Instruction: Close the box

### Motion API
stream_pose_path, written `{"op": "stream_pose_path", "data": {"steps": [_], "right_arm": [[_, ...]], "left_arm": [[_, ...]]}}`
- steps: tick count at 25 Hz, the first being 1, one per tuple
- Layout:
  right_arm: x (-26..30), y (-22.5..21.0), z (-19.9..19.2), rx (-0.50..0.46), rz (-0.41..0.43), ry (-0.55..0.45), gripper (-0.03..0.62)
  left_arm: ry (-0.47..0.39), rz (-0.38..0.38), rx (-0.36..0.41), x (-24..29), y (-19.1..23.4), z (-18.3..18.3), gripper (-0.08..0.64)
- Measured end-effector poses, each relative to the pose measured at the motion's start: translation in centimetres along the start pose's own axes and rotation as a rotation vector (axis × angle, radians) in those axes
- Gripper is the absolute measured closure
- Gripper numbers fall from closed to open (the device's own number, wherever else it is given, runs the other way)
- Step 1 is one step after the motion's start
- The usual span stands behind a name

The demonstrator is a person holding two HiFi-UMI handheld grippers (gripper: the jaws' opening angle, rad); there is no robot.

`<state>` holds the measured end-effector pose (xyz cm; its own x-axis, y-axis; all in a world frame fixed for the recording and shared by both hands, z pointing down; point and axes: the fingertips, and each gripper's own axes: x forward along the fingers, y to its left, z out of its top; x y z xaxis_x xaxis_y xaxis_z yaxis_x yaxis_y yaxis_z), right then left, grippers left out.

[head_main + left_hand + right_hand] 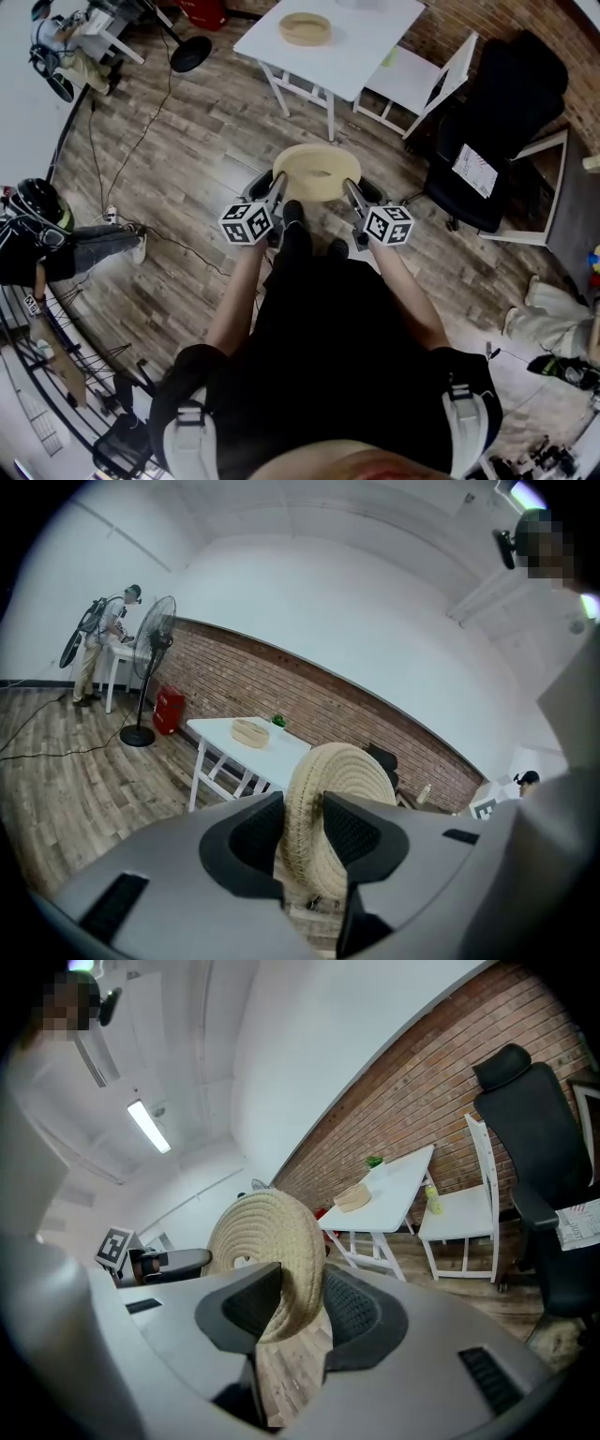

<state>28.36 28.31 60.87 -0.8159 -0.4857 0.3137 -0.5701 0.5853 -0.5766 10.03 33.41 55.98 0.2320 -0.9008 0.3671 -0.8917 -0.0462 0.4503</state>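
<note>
Nearest the head cam: person's black top [328, 356] w/ both forearms reaching fwd. The left hand-held gripper [278, 185] and the right hand-held gripper [352, 192] sit one each side of a round woven rope lid [317, 172]. The lid is approx. level between them, above the wood floor [187, 141].

Left gripper view: the left hand-held gripper [305, 832] is clamped on the lid [347, 771], with both pads pressing the rope rim and the lid seen edge-on. Right gripper view: same on the opposite side. The right hand-held gripper [300, 1302] is clamped on the lid's rim [267, 1232], and the pads touch the rope on both faces.

The box [306, 29], a low round woven one w/ its top uncovered, stands on the white counter [375, 37]. It is beyond the lid and well apart from it. It also shows in the left gripper view [249, 732] and the right gripper view [353, 1196].

A white chair [422, 80] stands just beside the counter, w/ a black office chair [506, 112] next to it. A standing fan [153, 649] is at far left by the brick wall.
</note>
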Motion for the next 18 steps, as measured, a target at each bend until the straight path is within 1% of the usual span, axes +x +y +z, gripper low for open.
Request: {"op": "stream_pose_path", "data": {"steps": [7, 10, 14, 18], "right_arm": [[3.2, 0.2, 1.6, -0.007, -0.016, -0.007, 0.459], [5.0, 0.4, 2.4, -0.005, -0.020, -0.008, 0.457], [7.9, 1.1, 3.8, -0.013, -0.026, -0.017, 0.457], [10.6, 1.6, 4.4, -0.012, -0.030, -0.017, 0.457]], "left_arm": [[0.005, -0.021, -0.007, 1.7, 2.5, 2.2, 0.420], [-0.002, -0.026, 0.002, 2.4, 3.7, 3.6, 0.422], [-0.014, -0.035, 0.008, 3.2, 6.0, 5.9, 0.423], [-0.013, -0.039, 0.001, 4.2, 8.5, 7.3, 0.423]]}}
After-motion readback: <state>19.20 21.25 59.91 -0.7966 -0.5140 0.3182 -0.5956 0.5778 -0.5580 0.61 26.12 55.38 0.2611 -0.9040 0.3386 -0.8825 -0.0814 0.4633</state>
